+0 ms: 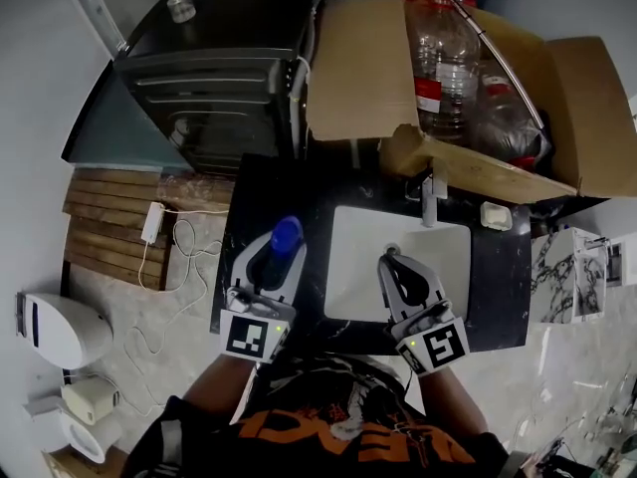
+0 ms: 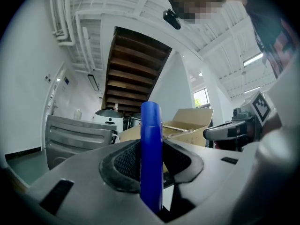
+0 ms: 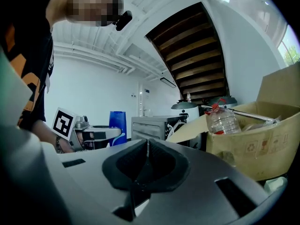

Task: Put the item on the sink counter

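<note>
L gripper (image 1: 281,254) pinches the blue bottle (image 1: 287,235). The L gripper view shows both pads pressed on its sides w/ the bottle upright between them, so its long axis runs top-to-bottom while the gripper points level. R gripper (image 1: 390,260) has its jaws pressed together w/ nothing between them.

Key relation: the bottle is already in the L gripper and sits over the sink counter (image 1: 246,202), above the black strip betw. the counter's left edge and the left rim of the white basin (image 1: 353,257). How high its base is above the stone, can't tell. The R gripper hangs over the basin near its front rim, well apart from the bottle, so the L one is the only one placed to do the job. Judgement: the drop spot lies straight below the bottle. It should come down upright and stay off the basin rim and the counter's front-left corner, since a tall narrow bottle would tip easily if released crooked.

Containers:
- Cardboard box (image 1: 358,68) stands along the counter's back edge, flaps open. It holds several clear plastic bottles (image 1: 443,48) w/ red labels.
- The basin has nothing visible in it. The tap (image 1: 428,202) is at its back rim and a soap bar (image 1: 495,215) lies on the counter to the tap's right.
</note>
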{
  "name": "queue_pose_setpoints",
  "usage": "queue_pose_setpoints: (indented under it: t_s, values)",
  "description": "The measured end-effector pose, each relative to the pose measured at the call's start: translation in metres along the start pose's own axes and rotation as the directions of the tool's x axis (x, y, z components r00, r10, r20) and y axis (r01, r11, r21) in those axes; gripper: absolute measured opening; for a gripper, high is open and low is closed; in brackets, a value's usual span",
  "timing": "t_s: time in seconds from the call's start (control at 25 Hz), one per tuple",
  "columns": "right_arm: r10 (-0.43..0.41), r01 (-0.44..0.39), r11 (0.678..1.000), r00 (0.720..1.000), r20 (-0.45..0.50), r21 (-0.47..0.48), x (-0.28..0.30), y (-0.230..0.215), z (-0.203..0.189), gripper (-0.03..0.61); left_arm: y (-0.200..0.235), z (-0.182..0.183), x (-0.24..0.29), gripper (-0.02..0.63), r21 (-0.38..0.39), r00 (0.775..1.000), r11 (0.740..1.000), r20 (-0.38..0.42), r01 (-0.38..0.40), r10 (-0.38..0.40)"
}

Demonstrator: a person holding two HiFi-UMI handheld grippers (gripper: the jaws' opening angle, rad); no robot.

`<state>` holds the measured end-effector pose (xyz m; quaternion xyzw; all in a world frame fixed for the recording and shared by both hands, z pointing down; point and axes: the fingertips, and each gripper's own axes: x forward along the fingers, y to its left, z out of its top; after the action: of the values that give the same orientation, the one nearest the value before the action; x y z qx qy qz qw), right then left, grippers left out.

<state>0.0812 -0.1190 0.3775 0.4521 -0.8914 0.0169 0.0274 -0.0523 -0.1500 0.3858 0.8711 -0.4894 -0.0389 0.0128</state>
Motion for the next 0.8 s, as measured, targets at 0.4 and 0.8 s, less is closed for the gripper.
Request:
queue_pose_setpoints:
  t_s: [0.4, 0.8]
  values:
    - [0.031, -0.033, 0.999, 0.994, -0.108, -0.011, 0.054, -0.012, -0.049, 0.028, 0.034, -0.039, 0.030, 0.160, 0.013, 1.000, 1.000, -0.029, 0.007, -0.007]
    - [0.040, -0.031, 0.998, 0.981, -0.187, 0.050, 0.089, -0.015, -0.092, 0.028, 0.054, -0.089, 0.049, 0.160, 0.000, 0.997, 1.000, -0.082, 0.018, -0.018]
